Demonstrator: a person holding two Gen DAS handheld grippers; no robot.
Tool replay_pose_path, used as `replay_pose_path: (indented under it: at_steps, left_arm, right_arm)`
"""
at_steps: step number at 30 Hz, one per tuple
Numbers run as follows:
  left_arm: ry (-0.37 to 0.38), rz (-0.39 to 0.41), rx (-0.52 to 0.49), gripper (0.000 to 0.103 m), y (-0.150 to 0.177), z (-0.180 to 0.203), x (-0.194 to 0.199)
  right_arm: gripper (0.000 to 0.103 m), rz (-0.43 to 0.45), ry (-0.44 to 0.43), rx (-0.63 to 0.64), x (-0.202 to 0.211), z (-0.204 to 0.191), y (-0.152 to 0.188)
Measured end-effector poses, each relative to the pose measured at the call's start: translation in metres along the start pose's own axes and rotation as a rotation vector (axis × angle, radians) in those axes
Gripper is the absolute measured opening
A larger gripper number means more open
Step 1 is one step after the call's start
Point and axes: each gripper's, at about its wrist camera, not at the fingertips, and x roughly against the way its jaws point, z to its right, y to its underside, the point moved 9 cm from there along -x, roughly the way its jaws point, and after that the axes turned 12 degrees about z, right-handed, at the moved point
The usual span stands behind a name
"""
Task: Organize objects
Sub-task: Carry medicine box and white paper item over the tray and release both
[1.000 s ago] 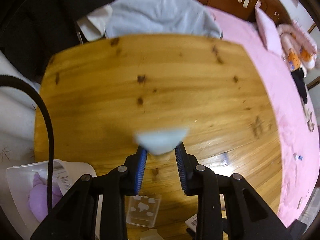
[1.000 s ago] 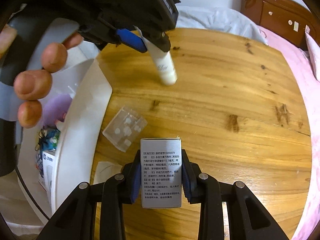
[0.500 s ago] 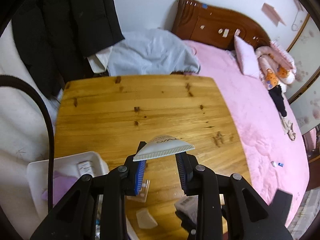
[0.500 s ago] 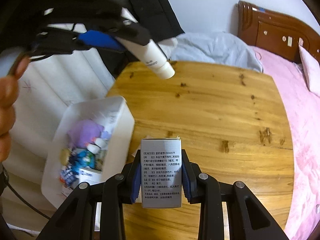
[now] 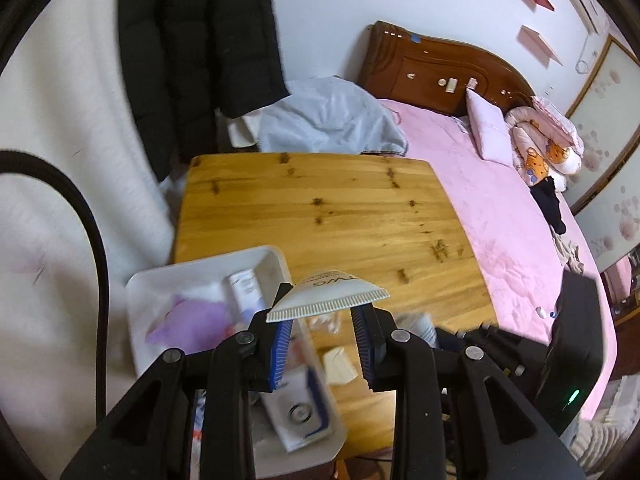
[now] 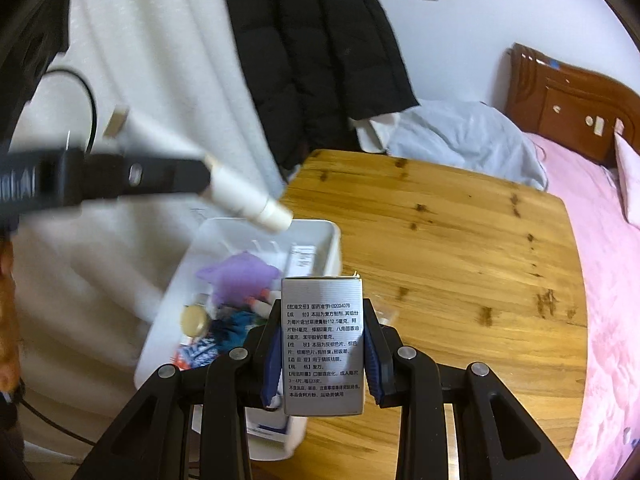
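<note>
While over the bin [image 6: 332, 240], right gripper [image 6: 320, 354] clamps box [image 6: 323, 344]

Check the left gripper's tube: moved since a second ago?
Yes. In the right wrist view the tube was over the table; now it hangs left, above the white bin.

Black coat [image 5: 192, 56] hung on wall, pink bed [image 5: 516, 216], wood headboard [image 5: 436, 68], grey cloth [image 5: 328, 120]
</note>
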Motion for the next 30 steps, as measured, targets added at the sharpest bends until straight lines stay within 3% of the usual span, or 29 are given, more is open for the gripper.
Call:
replay_pose_path:
  at_steps: [11, 12, 20, 30]
  left_arm:
    - [-0.118, -0.06, 0.106, 0.031, 0.067, -0.072, 0.03]
    - [-0.128, -0.05, 0.228, 0.031, 0.071, -0.068, 0.03]
    - [-0.113, -0.116, 0.253, 0.031, 0.11, -0.07, 0.03]
    - [-0.099, -0.156, 0.282, 0.031, 0.124, -0.058, 0.017]
  right_arm:
    - [0.034, -0.054, -0.024, 0.101, -0.014, -0.069, 0.002]
    - [0.034, -0.057, -0.022, 0.106, -0.015, -0.072, 0.001]
    - [0.035, -0.094, -0.032, 0.064, -0.027, -0.087, -0.009]
    - [0.035, -0.1, -0.025, 0.08, -0.042, -0.098, -0.02]
